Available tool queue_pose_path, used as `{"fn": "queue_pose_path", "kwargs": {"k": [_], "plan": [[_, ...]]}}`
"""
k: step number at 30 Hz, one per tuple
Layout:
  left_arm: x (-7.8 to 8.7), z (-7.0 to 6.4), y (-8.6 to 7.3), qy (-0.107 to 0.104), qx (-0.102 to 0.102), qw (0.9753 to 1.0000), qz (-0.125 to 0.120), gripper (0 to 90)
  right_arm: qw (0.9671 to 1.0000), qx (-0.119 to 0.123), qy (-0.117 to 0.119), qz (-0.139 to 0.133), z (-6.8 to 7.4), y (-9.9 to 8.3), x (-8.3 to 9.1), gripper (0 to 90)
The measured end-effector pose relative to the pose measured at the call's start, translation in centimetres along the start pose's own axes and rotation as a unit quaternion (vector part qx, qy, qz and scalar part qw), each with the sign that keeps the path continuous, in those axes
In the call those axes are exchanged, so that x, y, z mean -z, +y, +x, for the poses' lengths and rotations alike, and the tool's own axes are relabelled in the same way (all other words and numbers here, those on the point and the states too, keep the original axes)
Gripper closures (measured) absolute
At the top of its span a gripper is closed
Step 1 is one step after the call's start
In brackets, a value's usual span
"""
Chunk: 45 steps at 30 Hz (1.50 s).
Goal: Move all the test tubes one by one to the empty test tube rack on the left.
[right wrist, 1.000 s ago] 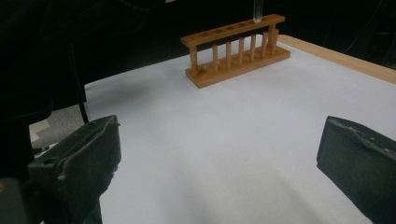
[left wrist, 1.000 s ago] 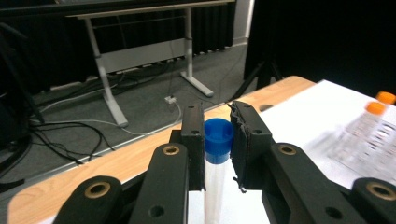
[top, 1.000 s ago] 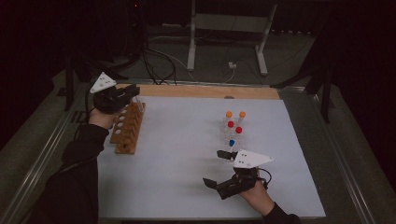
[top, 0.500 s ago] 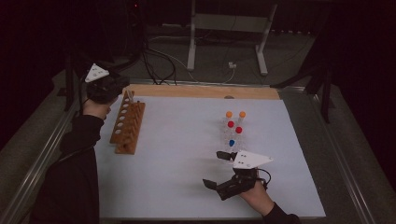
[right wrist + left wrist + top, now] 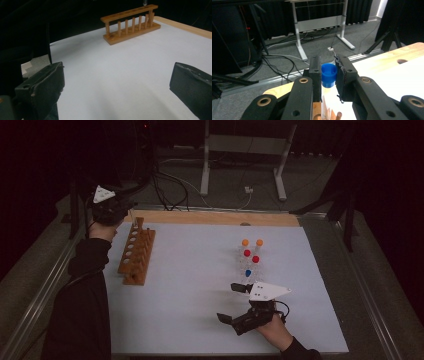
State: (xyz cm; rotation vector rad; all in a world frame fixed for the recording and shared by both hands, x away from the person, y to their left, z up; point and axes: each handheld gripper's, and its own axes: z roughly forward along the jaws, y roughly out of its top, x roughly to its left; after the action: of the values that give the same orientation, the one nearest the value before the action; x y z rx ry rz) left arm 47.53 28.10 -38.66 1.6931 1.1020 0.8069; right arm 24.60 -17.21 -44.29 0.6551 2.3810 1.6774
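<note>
My left gripper [image 5: 328, 72] is shut on a clear test tube with a blue cap [image 5: 328, 75], held upright between the jaws. In the high view the left gripper [image 5: 109, 210] hovers just past the far end of the wooden test tube rack [image 5: 136, 252], at the table's far left. The rack [image 5: 132, 23] stands without tubes in it. Several capped tubes [image 5: 250, 256] with orange, red and blue caps stand in a cluster right of centre. My right gripper [image 5: 232, 303] is open and holds nothing, low over the white mat near the front, just short of that cluster.
The white mat [image 5: 200, 285] covers the table, with a bare wooden strip [image 5: 215, 217] along the far edge. Metal rails [image 5: 367, 295] run down both sides. Beyond the table are a desk frame [image 5: 240, 165] and floor cables [image 5: 170, 185].
My left gripper has drawn back and to the left from above the rack's middle to beyond its far end, with the tube in it. The right gripper has stayed put.
</note>
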Motion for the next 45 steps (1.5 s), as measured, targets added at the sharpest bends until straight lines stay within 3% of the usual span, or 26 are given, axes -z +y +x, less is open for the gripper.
{"fn": "queue_pose_path", "kwargs": {"k": [4,9,14,25,37,40,45], "plan": [[-0.6,0.3,-0.8,0.005,0.016,0.9999,0.001,77.4,1.0000,0.001,0.001,0.001,0.0,0.0,0.0,0.0],[-1.1,0.2,-1.8,0.010,0.010,0.9998,0.013,77.4,1.0000,0.000,0.003,0.001,0.0,-0.1,0.0,0.0],[-1.5,0.1,-2.9,0.005,0.019,0.9996,0.020,77.3,1.0000,0.000,0.007,0.002,0.0,-0.1,0.0,0.0],[-2.5,-0.3,-5.0,0.010,0.017,0.9988,0.045,77.2,0.9999,0.000,0.011,0.004,0.0,-0.1,0.0,0.0],[-2.9,-0.4,-5.6,0.009,0.015,0.9978,0.064,76.9,0.9999,-0.001,0.015,0.003,0.0,-0.1,0.0,0.0],[-2.9,-0.4,-5.6,-0.001,0.019,0.9975,0.068,75.4,0.9999,-0.001,0.014,0.003,0.0,-0.1,0.0,0.0],[-2.4,-0.5,-5.1,-0.021,0.028,0.9972,0.066,60.8,0.9999,0.000,0.013,0.002,0.0,0.0,0.1,0.0]]}}
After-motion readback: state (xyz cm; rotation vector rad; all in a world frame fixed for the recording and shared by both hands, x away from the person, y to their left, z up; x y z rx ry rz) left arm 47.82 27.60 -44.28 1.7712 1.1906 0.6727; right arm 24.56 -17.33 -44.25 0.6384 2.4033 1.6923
